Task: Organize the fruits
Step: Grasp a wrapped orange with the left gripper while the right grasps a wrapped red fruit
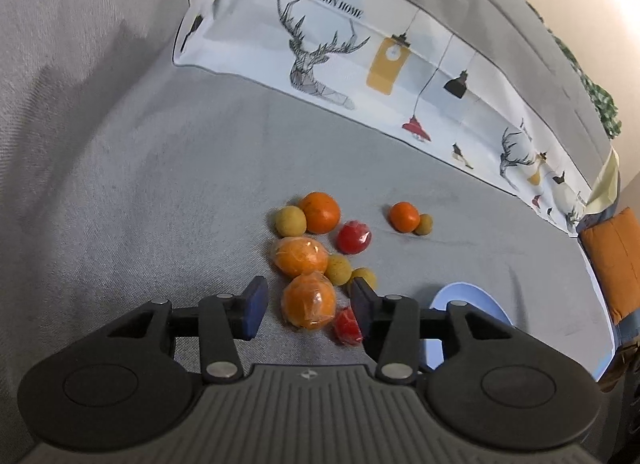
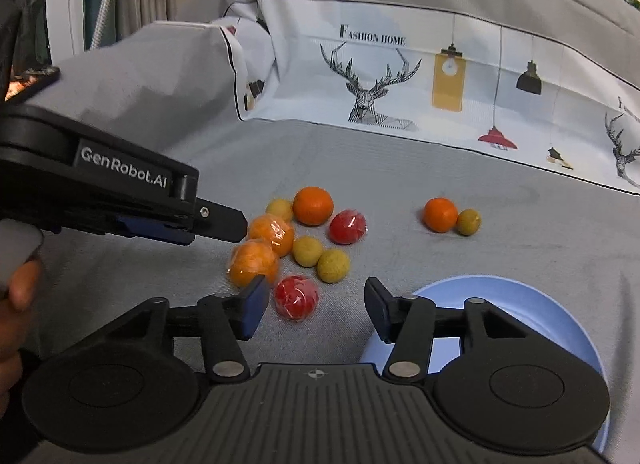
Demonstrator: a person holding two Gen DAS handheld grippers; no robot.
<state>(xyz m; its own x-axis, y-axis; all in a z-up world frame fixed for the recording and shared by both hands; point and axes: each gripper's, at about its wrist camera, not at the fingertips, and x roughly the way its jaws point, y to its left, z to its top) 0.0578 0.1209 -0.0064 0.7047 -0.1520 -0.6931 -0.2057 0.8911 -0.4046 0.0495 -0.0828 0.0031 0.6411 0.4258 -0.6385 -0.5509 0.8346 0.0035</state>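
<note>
You are over a big grey sofa [image 1: 160, 168] with a white deer cloth [image 2: 400, 84] along its back, at 12 o'clock. A blue plate [image 2: 520, 304] lies at 4 o'clock in your right view. Your left gripper [image 1: 308, 304] has its fingers spread apart, with a wrapped orange [image 1: 309, 301] sitting between them, not squeezed. Your right gripper [image 2: 316, 306] is spread wide too and grips nothing; a wrapped red fruit [image 2: 297, 297] sits just by its left finger. The fruit pile [image 2: 304, 240] lies at the middle of the seat. One small orange [image 2: 440, 214] and a yellow-green ball [image 2: 468, 222] touch each other at 2 o'clock.
</note>
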